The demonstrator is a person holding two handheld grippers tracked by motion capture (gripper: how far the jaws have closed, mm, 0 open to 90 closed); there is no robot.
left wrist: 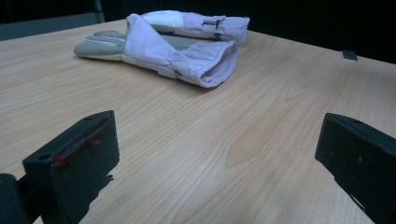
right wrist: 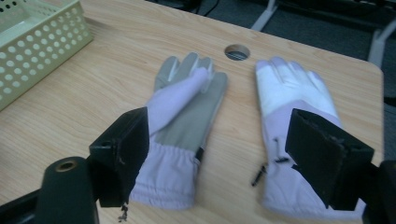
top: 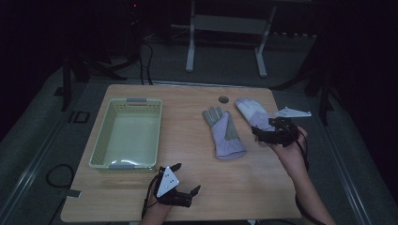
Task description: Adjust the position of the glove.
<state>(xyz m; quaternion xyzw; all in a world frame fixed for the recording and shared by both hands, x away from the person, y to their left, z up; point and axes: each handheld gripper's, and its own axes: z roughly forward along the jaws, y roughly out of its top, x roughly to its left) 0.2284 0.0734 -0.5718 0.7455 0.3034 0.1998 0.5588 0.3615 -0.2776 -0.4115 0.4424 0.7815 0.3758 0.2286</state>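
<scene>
While both grippers hold nothing, the right gripper (top: 263, 133) hangs wide-jawed over the right glove's (right wrist: 292, 107) cuff, at three o'clock from the left glove (top: 224, 133). Soft, light padded fabric should sag; the gathered cuff looks the firmest hold. Left gripper (top: 184, 179) gapes.

Soft cloth gloves (right wrist: 187, 121) (matt), smooth wood-grain table (top: 197, 187), perforated plastic basket (top: 101, 150).

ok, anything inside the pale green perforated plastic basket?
The pale green perforated plastic basket looks bare inside in the high view. Its near inner corner is hidden behind the wall. Both lilac-and-grey fabric gloves lie outside on the wooden table.
</scene>
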